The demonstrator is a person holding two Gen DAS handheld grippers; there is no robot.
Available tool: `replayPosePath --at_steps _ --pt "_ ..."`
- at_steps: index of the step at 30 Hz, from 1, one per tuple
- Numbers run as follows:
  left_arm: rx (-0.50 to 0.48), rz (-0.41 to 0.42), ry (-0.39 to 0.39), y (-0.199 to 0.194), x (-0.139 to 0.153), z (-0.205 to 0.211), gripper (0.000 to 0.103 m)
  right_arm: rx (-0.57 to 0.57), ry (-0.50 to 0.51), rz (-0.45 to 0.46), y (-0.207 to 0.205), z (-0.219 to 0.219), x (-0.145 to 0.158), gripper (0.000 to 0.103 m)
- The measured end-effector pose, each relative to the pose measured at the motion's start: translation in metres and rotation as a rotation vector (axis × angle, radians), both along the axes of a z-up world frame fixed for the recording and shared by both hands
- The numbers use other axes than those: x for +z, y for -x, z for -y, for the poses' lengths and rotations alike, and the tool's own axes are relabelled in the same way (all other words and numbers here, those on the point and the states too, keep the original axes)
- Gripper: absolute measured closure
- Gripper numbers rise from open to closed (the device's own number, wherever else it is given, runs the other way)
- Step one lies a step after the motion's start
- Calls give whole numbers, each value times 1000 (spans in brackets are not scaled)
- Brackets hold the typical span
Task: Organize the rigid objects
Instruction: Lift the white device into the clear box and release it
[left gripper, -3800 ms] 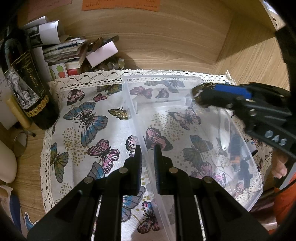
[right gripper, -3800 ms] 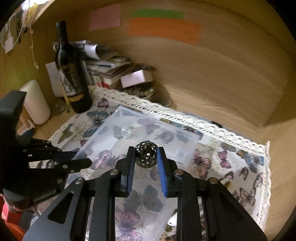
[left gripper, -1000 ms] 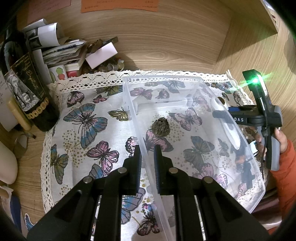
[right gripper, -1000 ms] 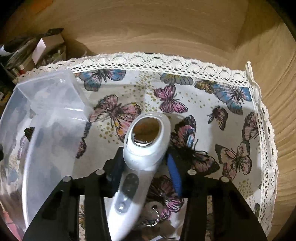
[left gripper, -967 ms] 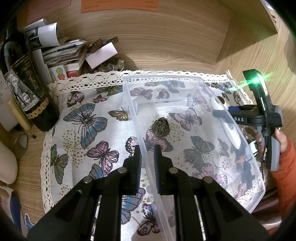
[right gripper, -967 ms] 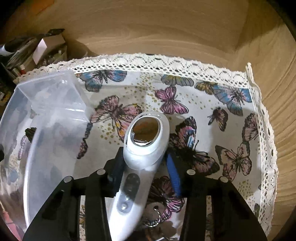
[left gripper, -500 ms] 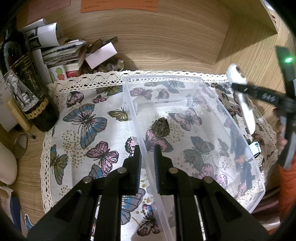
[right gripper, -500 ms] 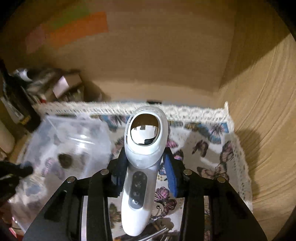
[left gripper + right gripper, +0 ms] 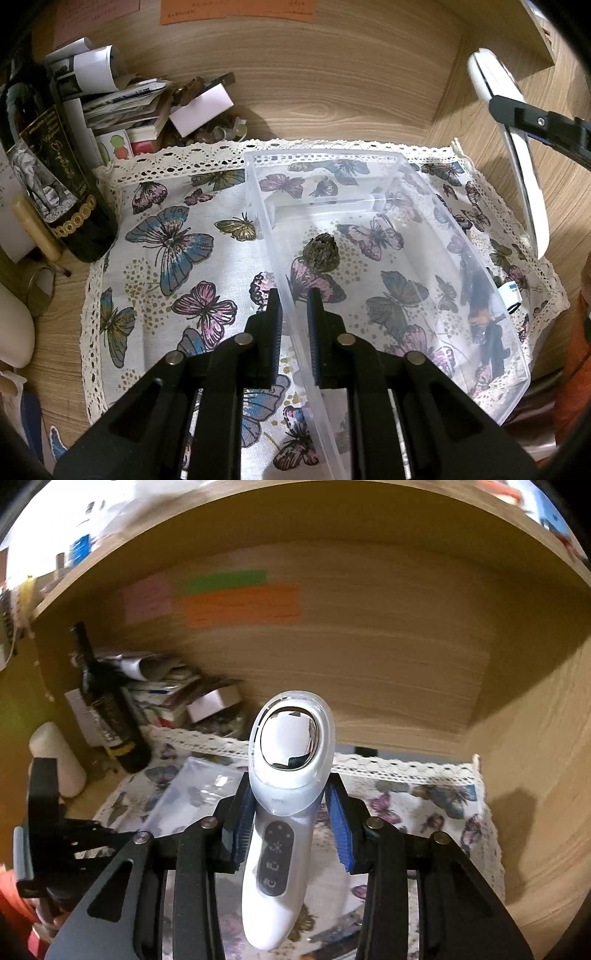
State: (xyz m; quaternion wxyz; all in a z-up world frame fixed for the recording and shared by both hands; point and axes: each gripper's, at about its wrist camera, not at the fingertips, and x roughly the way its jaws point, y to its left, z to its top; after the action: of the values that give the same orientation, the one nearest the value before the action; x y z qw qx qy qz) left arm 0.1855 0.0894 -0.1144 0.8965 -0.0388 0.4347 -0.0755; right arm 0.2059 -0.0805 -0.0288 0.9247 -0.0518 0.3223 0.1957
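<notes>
The white handheld device (image 9: pixel 286 797) is clamped between the right gripper (image 9: pixel 291 823) fingers, head toward 12 o'clock. The clear bin (image 9: pixel 373 155) wall is pinched by the left gripper (image 9: pixel 294 325).

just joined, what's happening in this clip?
A person is sorting items into a clear plastic bin that sits on a butterfly-print cloth. The left gripper is clamped on the bin's near left wall, steadying it. The right gripper holds a white handheld device with a mirrored oval head up in the air, to the right of the bin, not yet over it. A small dark perforated ball already lies inside the bin.
</notes>
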Motion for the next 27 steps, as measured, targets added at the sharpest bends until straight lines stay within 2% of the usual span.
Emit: replayPosePath --at_steps 12,20,27 --pt "-1 3 -4 0 -1 0 90 88 100 -89 -6 -43 -39 68" --pt "-1 3 -3 0 -1 -1 90 106 199 -181 -22 -56 -74 68" --pt "-3 3 0 0 -1 1 90 127 244 -219 -29 -62 -87 68"
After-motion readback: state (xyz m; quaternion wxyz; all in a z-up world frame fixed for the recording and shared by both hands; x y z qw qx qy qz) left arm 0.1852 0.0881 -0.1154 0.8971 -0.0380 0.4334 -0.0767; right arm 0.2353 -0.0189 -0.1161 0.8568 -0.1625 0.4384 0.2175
